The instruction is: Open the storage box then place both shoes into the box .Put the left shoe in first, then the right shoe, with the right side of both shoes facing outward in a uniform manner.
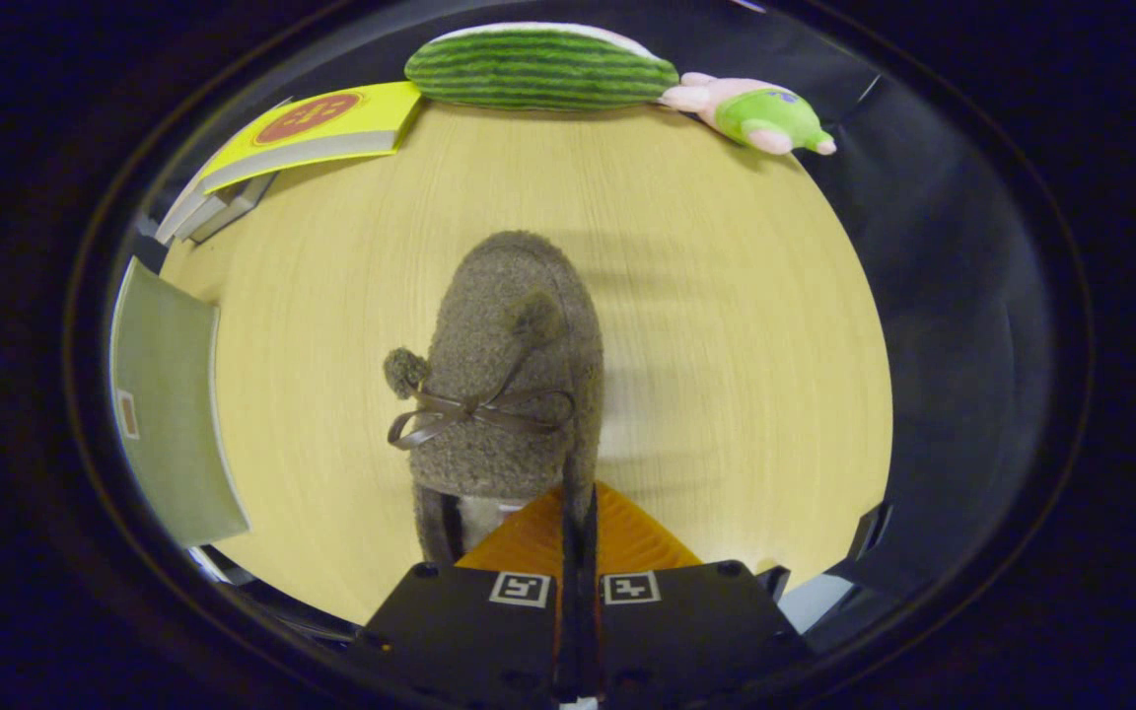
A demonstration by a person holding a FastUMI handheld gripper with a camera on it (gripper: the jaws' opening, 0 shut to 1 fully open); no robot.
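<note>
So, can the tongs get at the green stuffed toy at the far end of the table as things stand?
Probably not yet. The tongs look closed on the rim of the grey fuzzy shoe, so they are occupied. The bare table leaves the way to the green stuffed toy free otherwise.

surface: pale wood-grain table (726,296) | surround: black cloth wall (953,296) | light: even, soft shadows

Table (726,296): pale wood-grain top. Carries a fuzzy grey-brown shoe (514,375) with bow and pompoms, near the middle; a watermelon-striped plush (540,67) and a pink-and-green plush toy (755,113) along the far edge; yellow-covered books (312,133) at the far left corner; a green box (169,404) at the left edge.
</note>
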